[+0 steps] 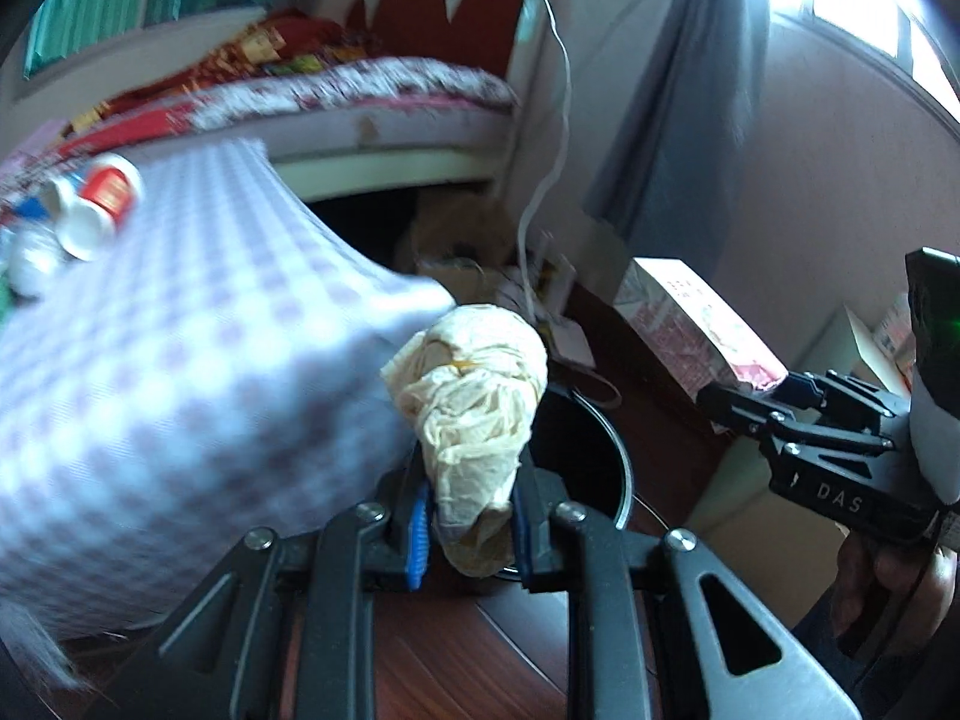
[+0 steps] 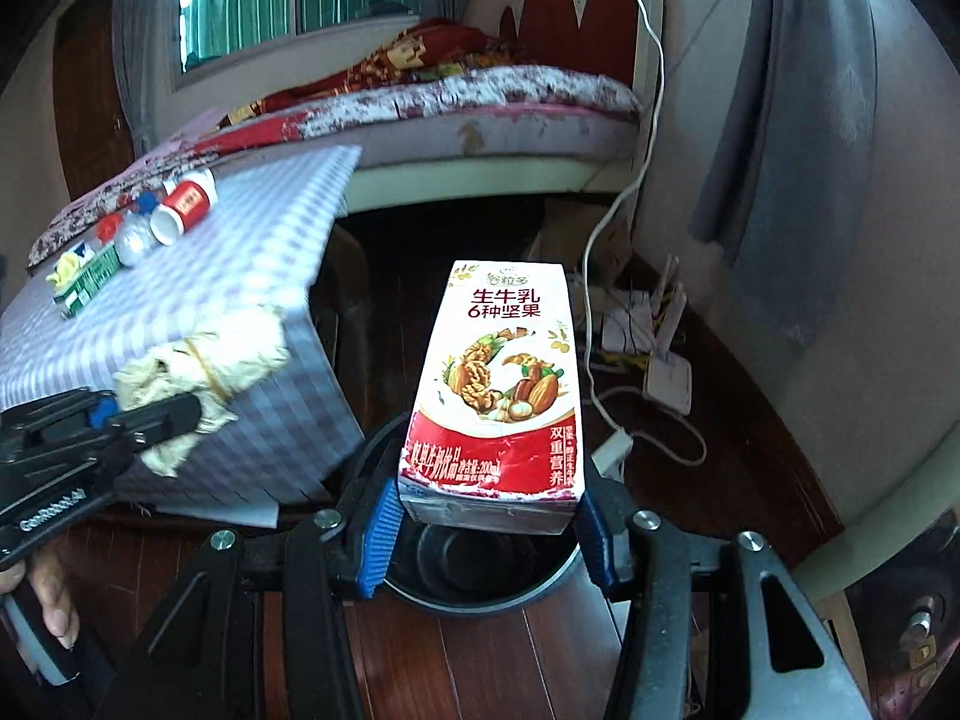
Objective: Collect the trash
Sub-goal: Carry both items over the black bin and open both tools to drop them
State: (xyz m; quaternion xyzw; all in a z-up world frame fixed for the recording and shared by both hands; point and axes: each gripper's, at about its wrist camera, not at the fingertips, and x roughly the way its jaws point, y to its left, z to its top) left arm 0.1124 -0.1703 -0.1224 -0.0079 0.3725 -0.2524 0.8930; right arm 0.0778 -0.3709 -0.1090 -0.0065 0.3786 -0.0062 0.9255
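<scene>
Milk carton [image 2: 495, 396] is being clamped by the right gripper [image 2: 489, 531], long axis pointing fwd, w/ the black bin [image 2: 474, 570] sitting directly below. Crumpled tissue wad [image 1: 474, 414] is being pinched by the left gripper [image 1: 471, 519] near the bin rim, prob less centred.

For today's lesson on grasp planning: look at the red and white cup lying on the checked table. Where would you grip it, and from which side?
The red and white cup lies on its side on the checked table, open mouth toward the camera, with a silver ball close on its left. Probably best to come from above and close the fingers across its red-banded middle, where the round wall is widest and free of neighbours.
</scene>
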